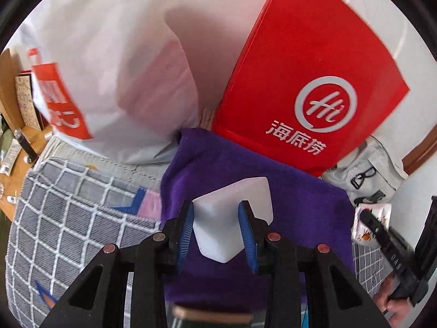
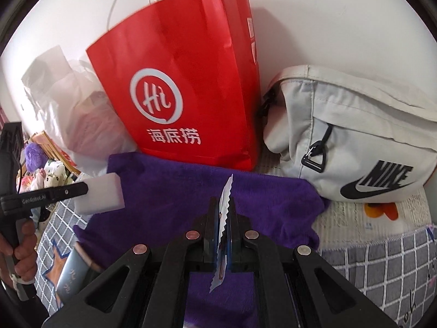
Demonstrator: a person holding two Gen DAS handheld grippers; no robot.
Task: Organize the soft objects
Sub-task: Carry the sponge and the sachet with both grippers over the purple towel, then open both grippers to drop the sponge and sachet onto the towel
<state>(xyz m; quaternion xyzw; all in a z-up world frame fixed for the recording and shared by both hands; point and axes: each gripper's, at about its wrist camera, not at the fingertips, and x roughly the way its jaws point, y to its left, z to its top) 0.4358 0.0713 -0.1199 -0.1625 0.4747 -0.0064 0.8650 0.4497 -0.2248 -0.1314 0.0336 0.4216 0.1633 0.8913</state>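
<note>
My left gripper (image 1: 216,210) is shut on a white sponge block (image 1: 235,191), blue pads pressing its two sides. It hangs over a purple towel (image 1: 300,191) spread on the bed. In the right wrist view the same sponge (image 2: 99,195) shows at the left, above the towel's (image 2: 259,199) left edge. My right gripper (image 2: 222,201) is shut on a thin white packet (image 2: 228,184) with a serrated edge, held upright over the towel's middle. In the left wrist view that packet (image 1: 382,210) appears at the right edge, white with an orange print.
A red paper bag (image 2: 191,82) stands just behind the towel, with a white plastic bag (image 1: 109,54) to its left and a pale grey Nike bag (image 2: 355,136) to its right. A grey checked bedcover (image 1: 68,218) lies underneath. A hand (image 2: 24,246) grips the left handle.
</note>
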